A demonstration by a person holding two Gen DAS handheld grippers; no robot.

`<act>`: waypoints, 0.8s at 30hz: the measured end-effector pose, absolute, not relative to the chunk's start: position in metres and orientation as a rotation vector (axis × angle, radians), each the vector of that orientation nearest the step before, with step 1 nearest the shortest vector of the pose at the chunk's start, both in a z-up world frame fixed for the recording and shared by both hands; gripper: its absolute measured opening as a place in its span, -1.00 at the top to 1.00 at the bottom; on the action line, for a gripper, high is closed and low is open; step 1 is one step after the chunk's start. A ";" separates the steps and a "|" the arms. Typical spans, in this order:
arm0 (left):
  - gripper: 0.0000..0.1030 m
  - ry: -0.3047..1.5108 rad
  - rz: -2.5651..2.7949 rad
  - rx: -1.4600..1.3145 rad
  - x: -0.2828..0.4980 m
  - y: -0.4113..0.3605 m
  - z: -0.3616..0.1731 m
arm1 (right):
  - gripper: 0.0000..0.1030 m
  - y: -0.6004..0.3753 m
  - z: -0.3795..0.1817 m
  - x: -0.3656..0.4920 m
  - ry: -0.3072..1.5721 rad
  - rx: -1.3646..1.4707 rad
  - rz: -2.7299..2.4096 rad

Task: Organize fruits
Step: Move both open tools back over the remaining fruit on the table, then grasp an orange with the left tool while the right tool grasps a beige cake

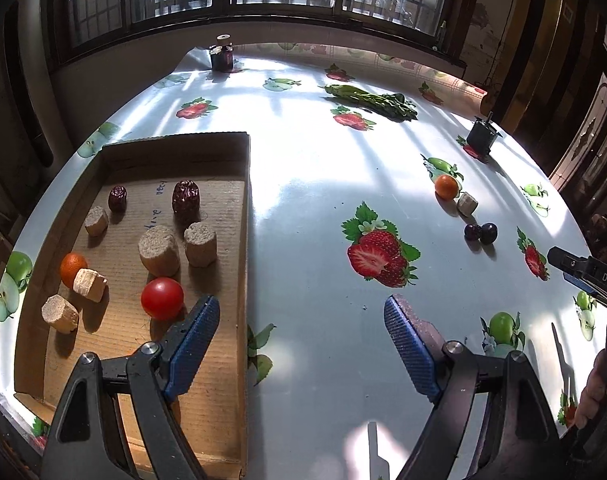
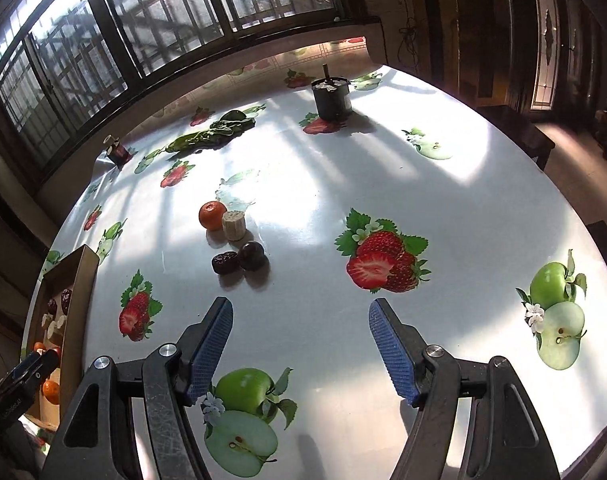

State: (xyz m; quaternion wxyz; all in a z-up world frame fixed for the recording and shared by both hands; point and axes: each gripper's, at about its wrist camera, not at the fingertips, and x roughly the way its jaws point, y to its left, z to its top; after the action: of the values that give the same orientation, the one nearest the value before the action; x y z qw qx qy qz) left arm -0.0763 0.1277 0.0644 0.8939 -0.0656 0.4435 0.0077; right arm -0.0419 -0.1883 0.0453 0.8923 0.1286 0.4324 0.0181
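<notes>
Left gripper (image 1: 301,320) fingers apart above box (image 1: 245,240); right gripper (image 2: 301,322) fingers apart, empty.

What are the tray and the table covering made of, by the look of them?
Tray: corrugated cardboard, matte brown; fine ribbing and raw cut edges show. Table covering: probably glossy plastic or oilcloth; it throws back window glare, carries printed fruit pictures, and curls up at the far edge.

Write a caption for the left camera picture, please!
Open left gripper hovers by a cardboard tray holding a red tomato, dates and banana chunks.
</notes>
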 end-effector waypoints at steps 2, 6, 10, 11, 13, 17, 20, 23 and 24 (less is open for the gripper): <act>-0.63 0.927 0.006 -0.121 -0.074 0.121 0.062 | -0.45 -0.187 0.043 -0.026 0.915 0.264 0.058; -0.63 0.948 -0.002 -0.120 -0.071 0.115 0.057 | -0.45 -0.171 0.036 0.012 0.931 0.228 0.107; -0.63 0.961 0.012 -0.116 -0.066 0.116 0.054 | -0.45 -0.150 0.019 0.052 0.942 0.190 0.156; -0.63 0.962 0.016 -0.115 -0.065 0.117 0.054 | -0.44 -0.147 0.016 0.058 0.943 0.188 0.165; -0.63 0.959 0.024 -0.118 -0.061 0.120 0.056 | -0.44 -0.142 0.010 0.070 0.946 0.196 0.188; -0.63 0.946 0.033 -0.112 -0.047 0.119 0.064 | -0.35 -0.134 0.003 0.084 0.953 0.190 0.214; -0.63 0.930 0.024 -0.092 -0.033 0.113 0.071 | 0.03 -0.131 0.000 0.087 0.956 0.181 0.239; -0.63 0.938 -0.015 -0.097 -0.014 0.104 0.073 | 0.29 -0.131 0.001 0.086 0.946 0.189 0.268; -0.63 0.950 -0.032 -0.102 -0.006 0.099 0.072 | 0.41 -0.133 0.001 0.085 0.943 0.190 0.266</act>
State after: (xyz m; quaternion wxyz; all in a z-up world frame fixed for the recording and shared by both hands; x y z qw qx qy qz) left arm -0.0059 0.0986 0.0721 0.8880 -0.0493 0.4570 -0.0155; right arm 0.0853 -0.1327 0.0014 0.8781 0.0909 0.4522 0.1275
